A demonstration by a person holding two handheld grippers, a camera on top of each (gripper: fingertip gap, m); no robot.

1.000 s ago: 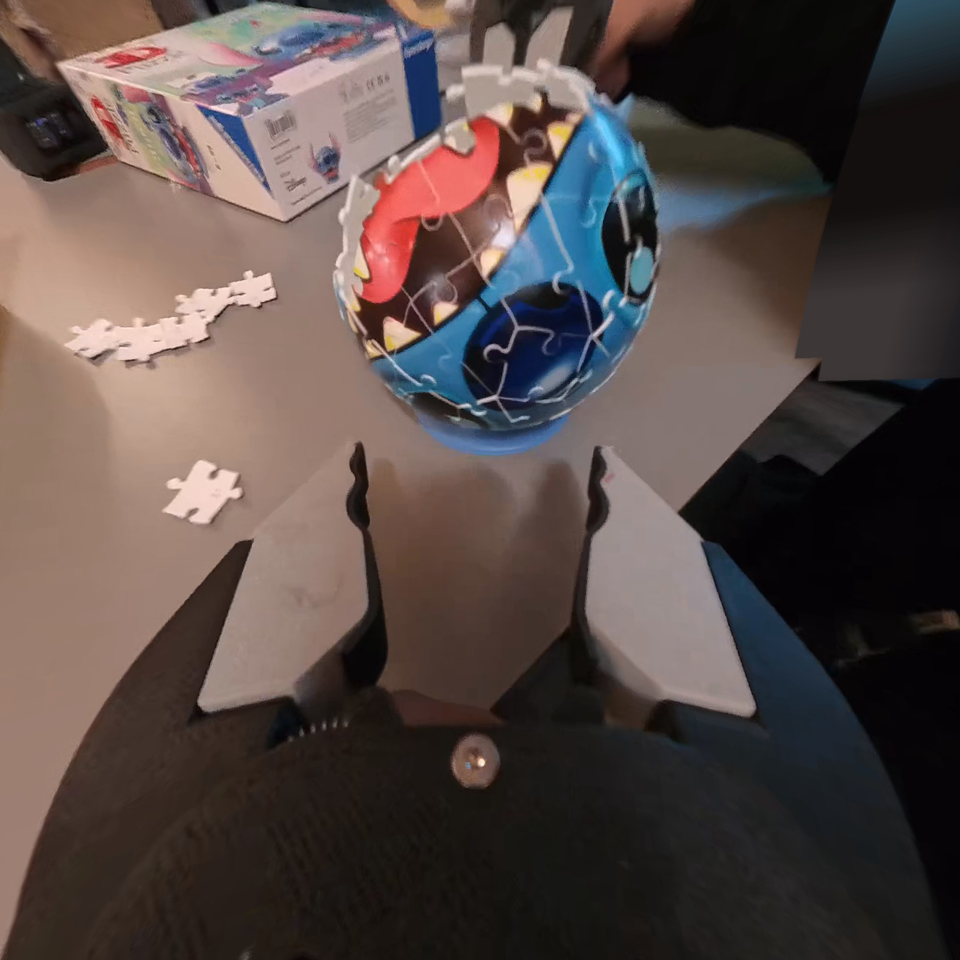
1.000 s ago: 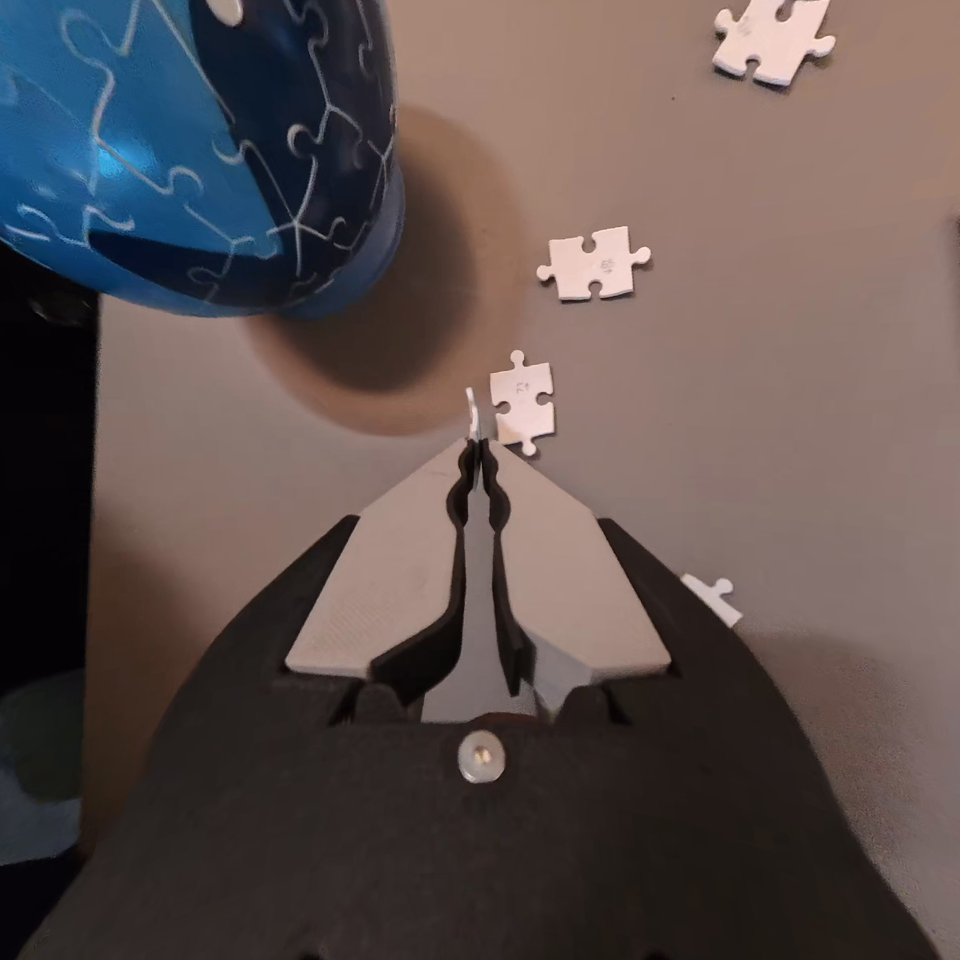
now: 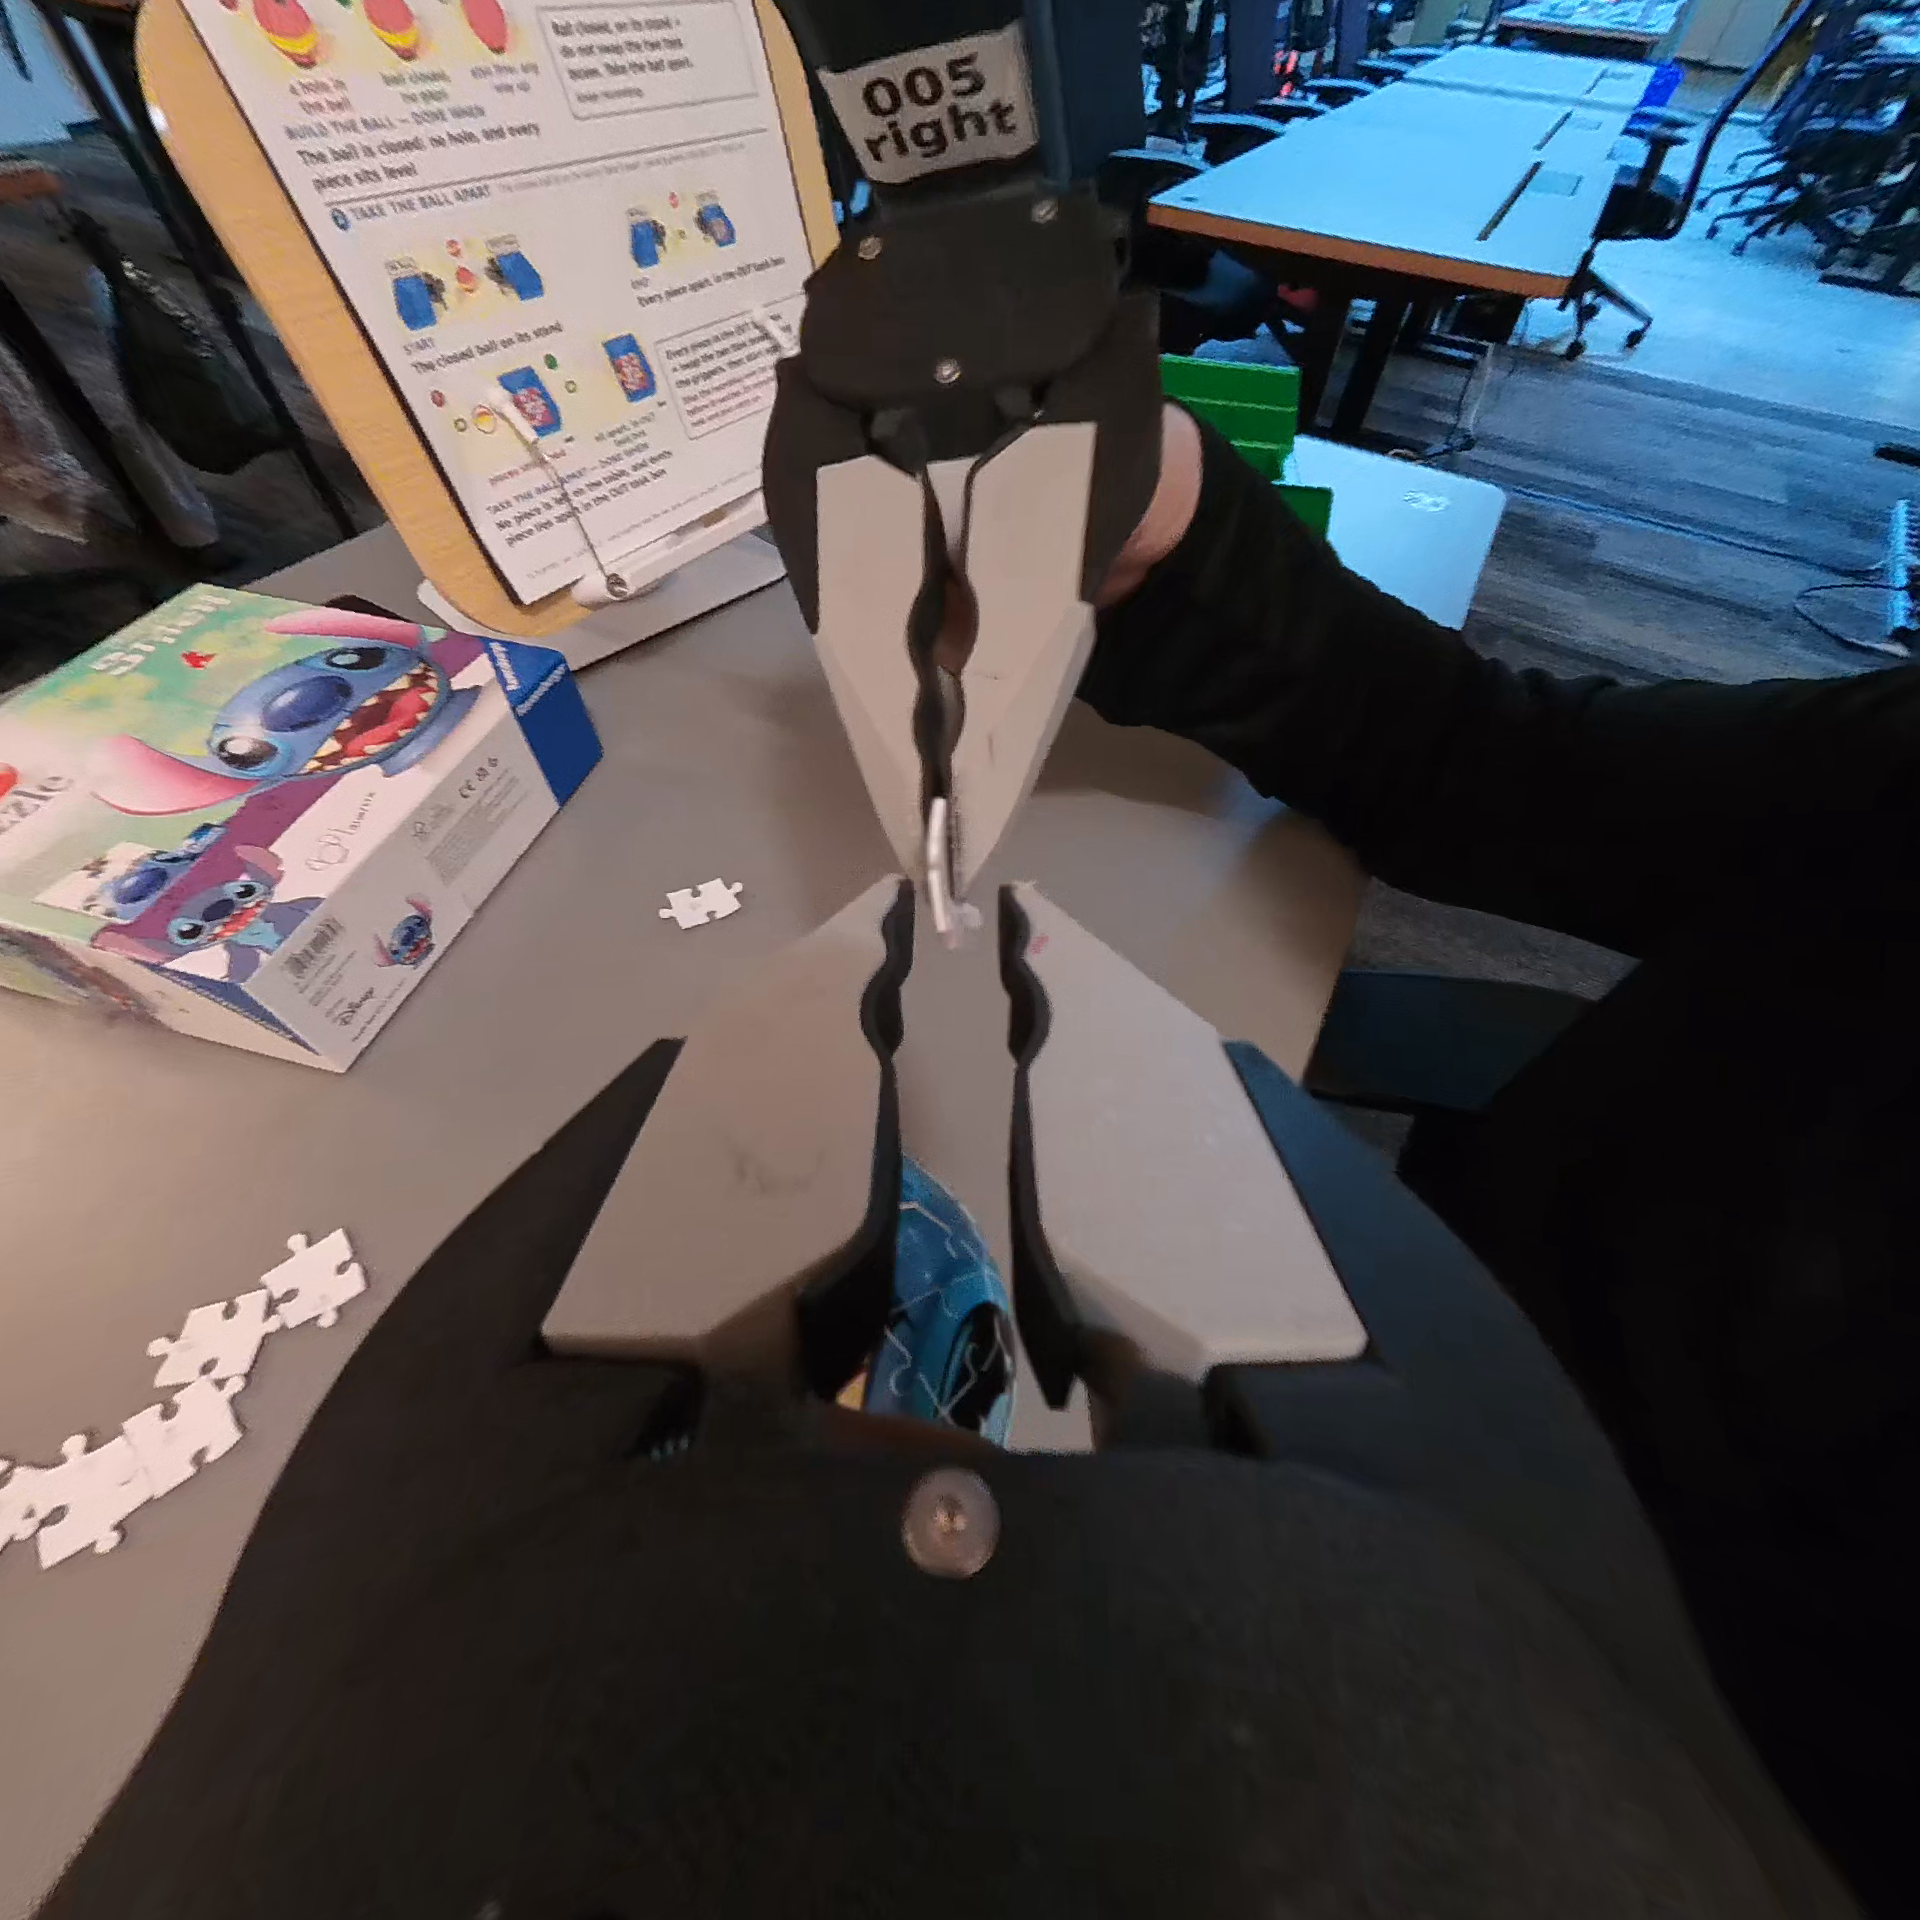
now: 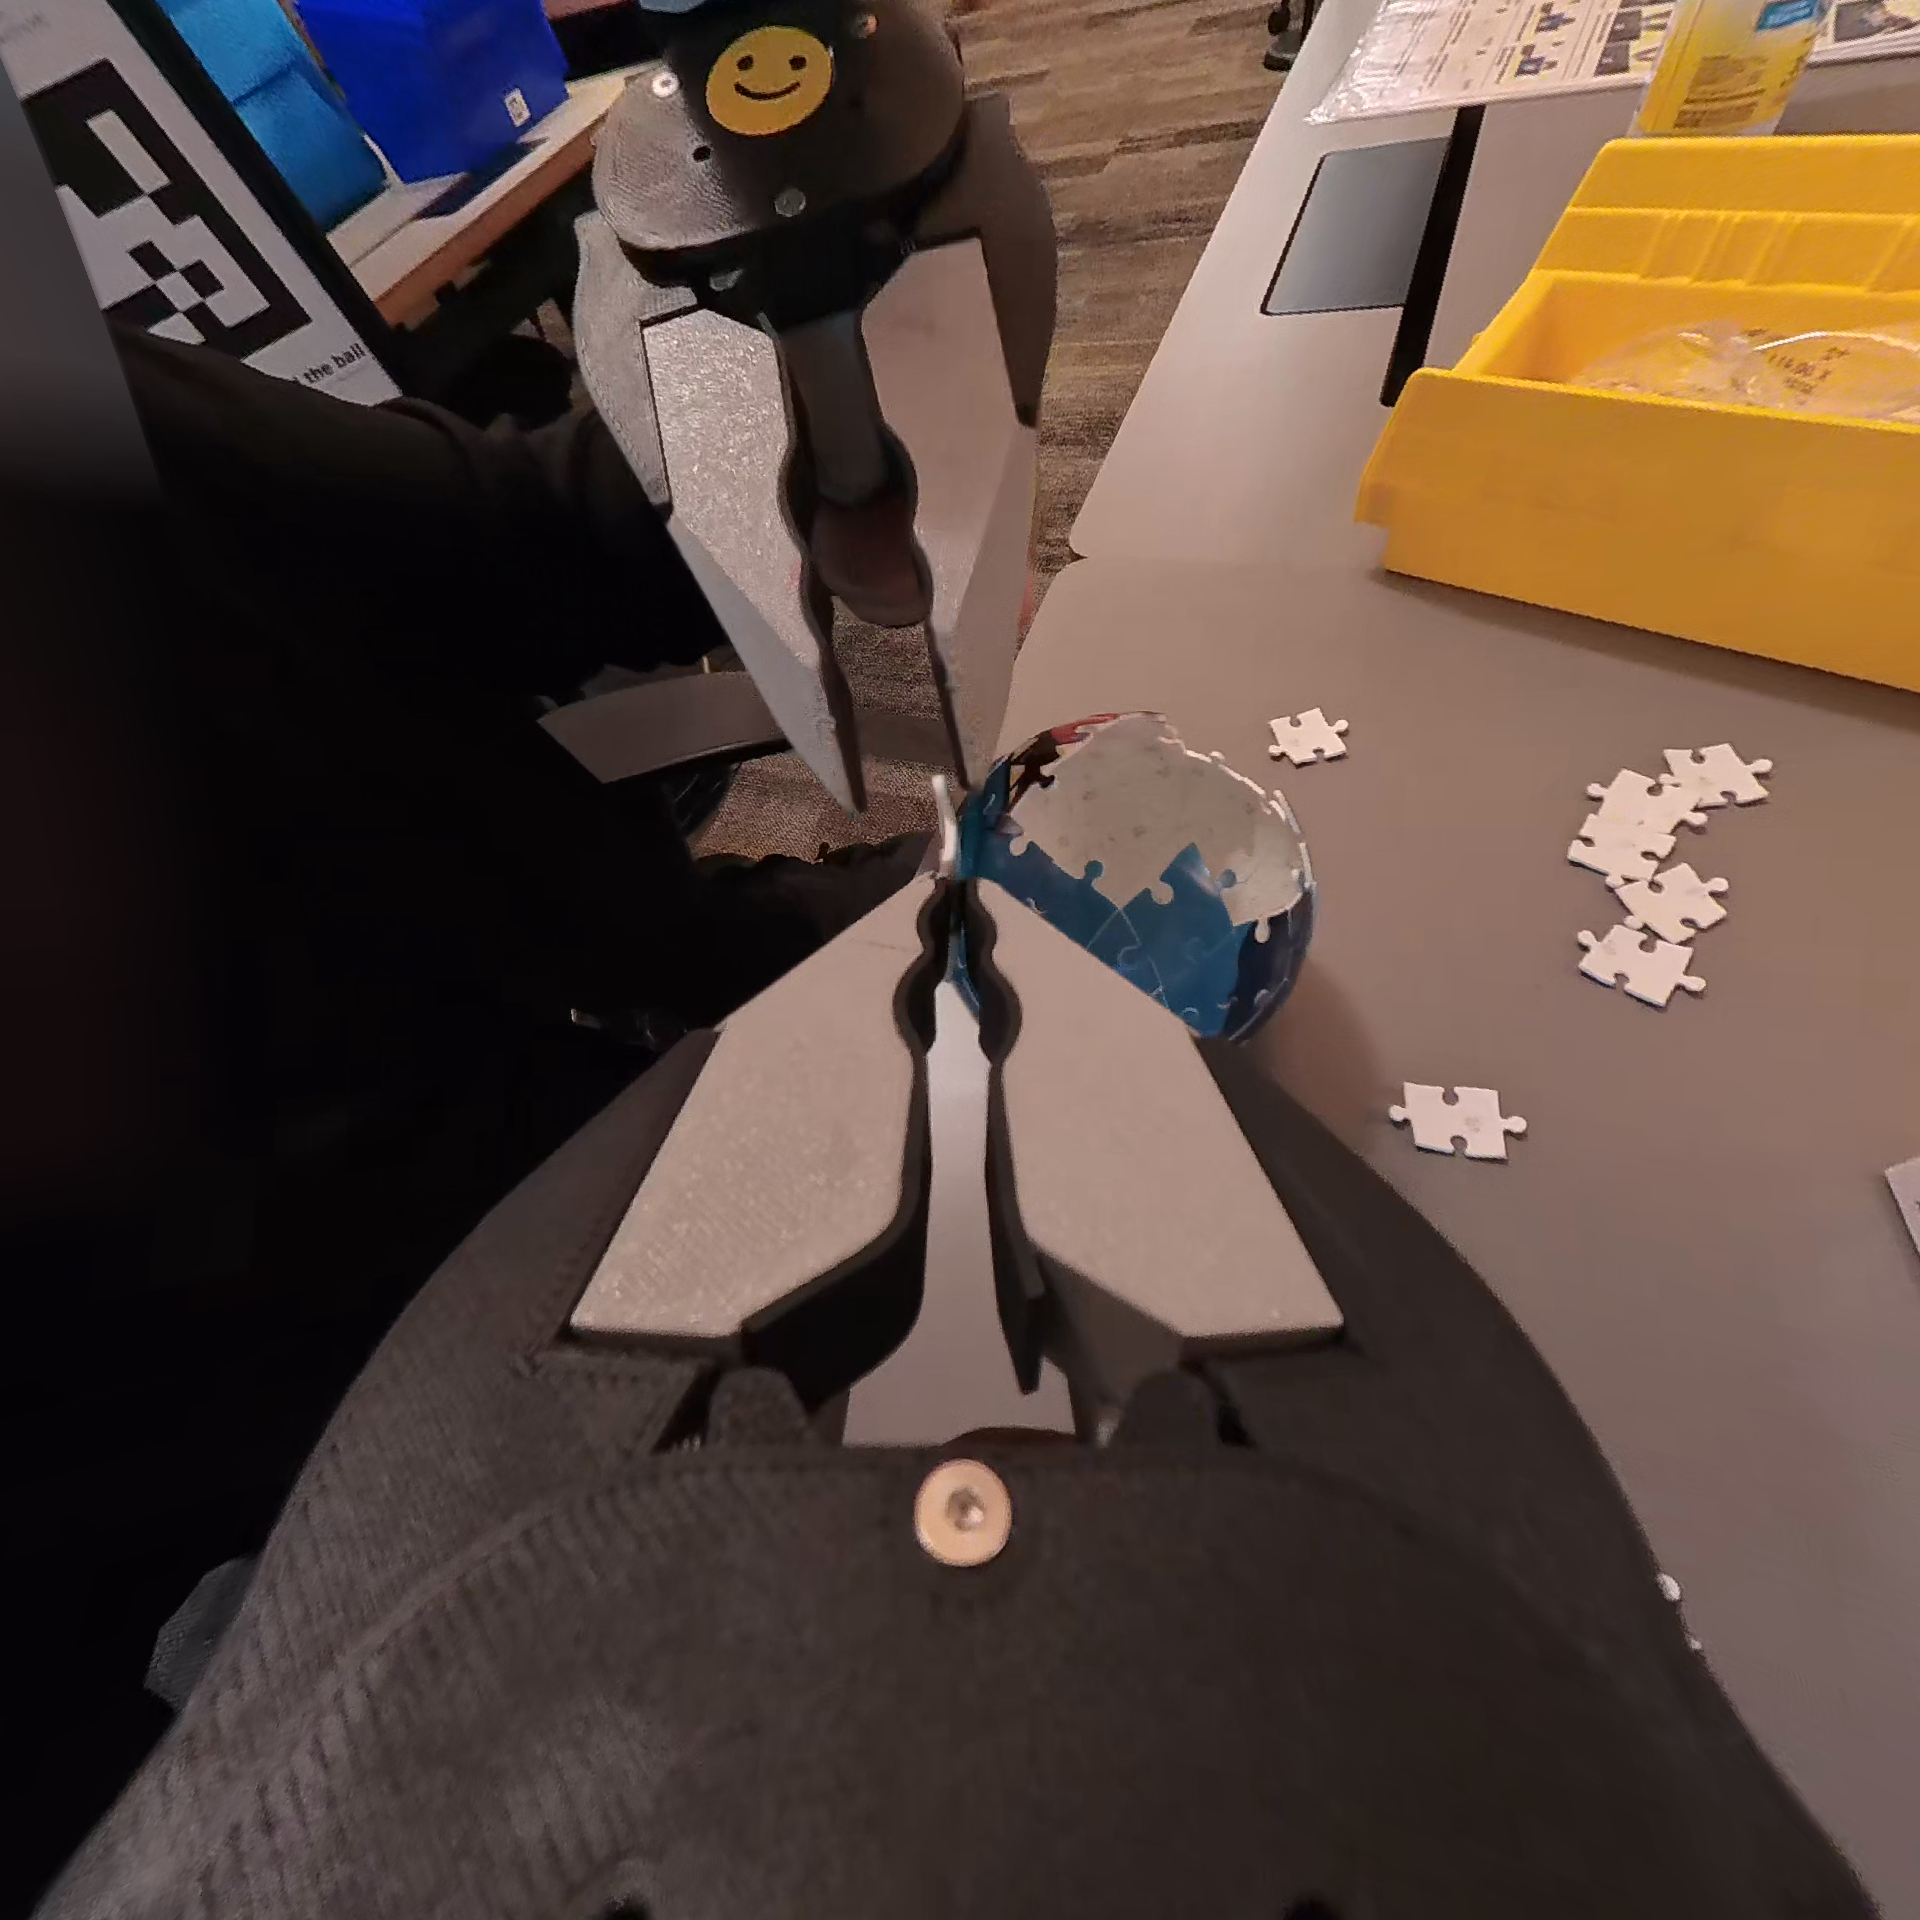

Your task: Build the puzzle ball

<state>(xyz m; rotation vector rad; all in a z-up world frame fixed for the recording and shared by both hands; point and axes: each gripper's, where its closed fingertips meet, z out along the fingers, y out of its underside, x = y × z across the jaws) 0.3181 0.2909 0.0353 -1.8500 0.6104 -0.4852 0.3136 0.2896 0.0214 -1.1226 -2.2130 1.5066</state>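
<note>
While the white puzzle piece [image 3: 940, 868] was clamped edge-on by the right gripper [image 3: 933, 868], its long axis ran 12 to 6 o'clock, between the parted fingers of the empty left gripper [image 3: 954, 902].

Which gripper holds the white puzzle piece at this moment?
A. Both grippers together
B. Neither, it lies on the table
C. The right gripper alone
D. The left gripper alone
C: the right gripper is shut on the puzzle piece, while the left gripper is open around its free end.
</note>
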